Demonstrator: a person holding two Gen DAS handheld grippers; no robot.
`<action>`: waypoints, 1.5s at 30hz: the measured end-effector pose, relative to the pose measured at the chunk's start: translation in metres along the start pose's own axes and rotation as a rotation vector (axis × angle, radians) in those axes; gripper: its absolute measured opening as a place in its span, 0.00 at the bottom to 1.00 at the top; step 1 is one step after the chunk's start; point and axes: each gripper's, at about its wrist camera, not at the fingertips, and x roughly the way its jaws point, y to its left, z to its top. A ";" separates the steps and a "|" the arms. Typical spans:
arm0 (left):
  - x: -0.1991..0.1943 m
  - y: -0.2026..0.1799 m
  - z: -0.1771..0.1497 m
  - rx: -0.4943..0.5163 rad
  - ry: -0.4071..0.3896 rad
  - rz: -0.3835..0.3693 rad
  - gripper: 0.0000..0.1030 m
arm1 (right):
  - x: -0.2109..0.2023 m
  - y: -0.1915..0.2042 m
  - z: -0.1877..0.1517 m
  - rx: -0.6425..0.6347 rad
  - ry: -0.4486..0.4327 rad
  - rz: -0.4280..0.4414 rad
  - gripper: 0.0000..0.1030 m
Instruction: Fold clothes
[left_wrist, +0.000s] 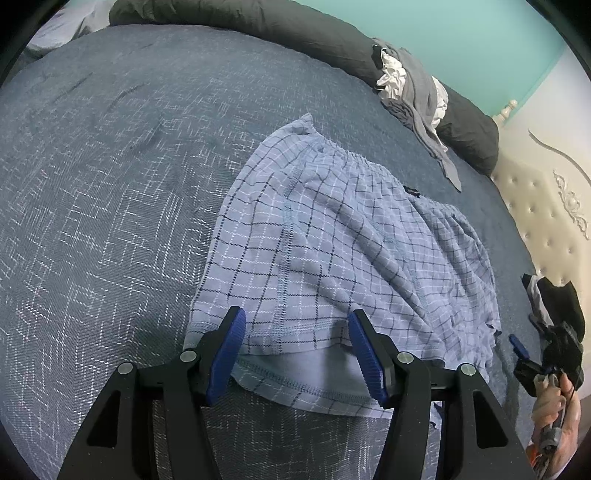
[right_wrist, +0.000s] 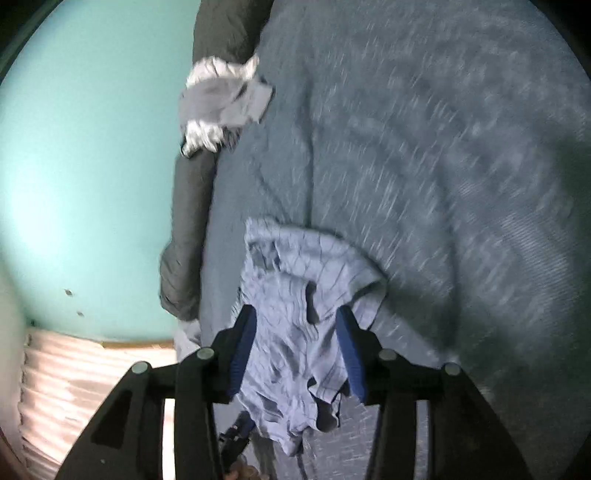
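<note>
A pair of light blue checked shorts (left_wrist: 332, 236) lies spread and wrinkled on the dark blue bedspread (left_wrist: 110, 184). My left gripper (left_wrist: 295, 328) is open, its blue pads on either side of the near hem of the shorts. My right gripper (right_wrist: 297, 321) is open over the bunched shorts (right_wrist: 295, 302) in the blurred right wrist view. The right gripper also shows at the right edge of the left wrist view (left_wrist: 528, 354), held in a hand beside the shorts.
A heap of grey and white clothes (left_wrist: 413, 92) lies at the far side on a dark grey rolled duvet (left_wrist: 295, 33). A cream tufted headboard (left_wrist: 546, 206) stands to the right, below a teal wall (left_wrist: 461, 37). Dark clothing (left_wrist: 554, 295) lies near the headboard.
</note>
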 end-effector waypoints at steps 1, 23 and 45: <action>0.000 0.000 0.000 0.000 0.000 -0.001 0.60 | 0.004 0.000 -0.001 0.002 0.003 -0.013 0.45; 0.003 -0.001 0.000 0.010 0.002 0.001 0.61 | -0.011 -0.012 0.010 -0.009 -0.065 -0.110 0.02; 0.001 0.002 -0.001 0.009 0.004 -0.008 0.62 | 0.004 0.003 -0.003 0.006 -0.032 -0.182 0.26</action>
